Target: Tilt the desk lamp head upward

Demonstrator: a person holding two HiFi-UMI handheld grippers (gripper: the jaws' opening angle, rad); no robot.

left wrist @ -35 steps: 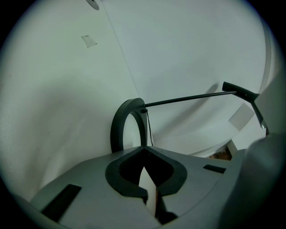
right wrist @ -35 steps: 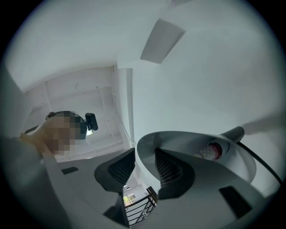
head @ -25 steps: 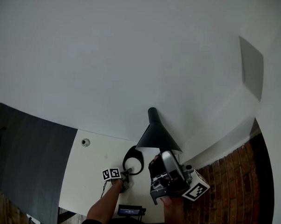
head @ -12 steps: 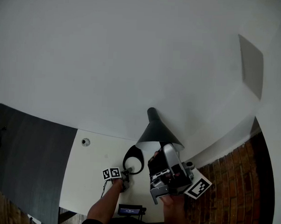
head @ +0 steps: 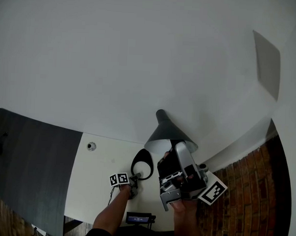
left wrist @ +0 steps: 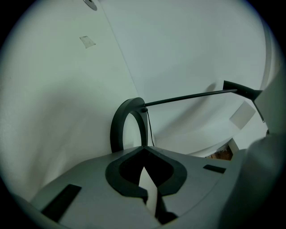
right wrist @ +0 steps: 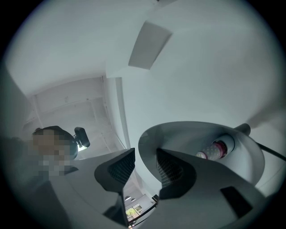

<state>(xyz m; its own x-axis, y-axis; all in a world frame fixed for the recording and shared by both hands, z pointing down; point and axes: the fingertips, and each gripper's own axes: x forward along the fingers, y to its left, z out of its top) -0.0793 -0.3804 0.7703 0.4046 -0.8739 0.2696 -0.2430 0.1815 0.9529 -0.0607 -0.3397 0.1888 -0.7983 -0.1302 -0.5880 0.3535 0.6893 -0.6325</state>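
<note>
In the right gripper view, could not see all of the bulb or the near rim of the lampshade for the jaws of the right gripper. In the head view, found that rim covered by the same gripper; could not tell what the small round thing on the tabletop was. In the left gripper view, saw only a corner of the lampshade past a pale blur, and could not see the foot of the ring base behind the jaws.

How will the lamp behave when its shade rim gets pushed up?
Shade looks thin-walled and hollow, so probably light. The thin arm may flex. The open ring base seems slight, so tipping is possible unless held down.
</note>
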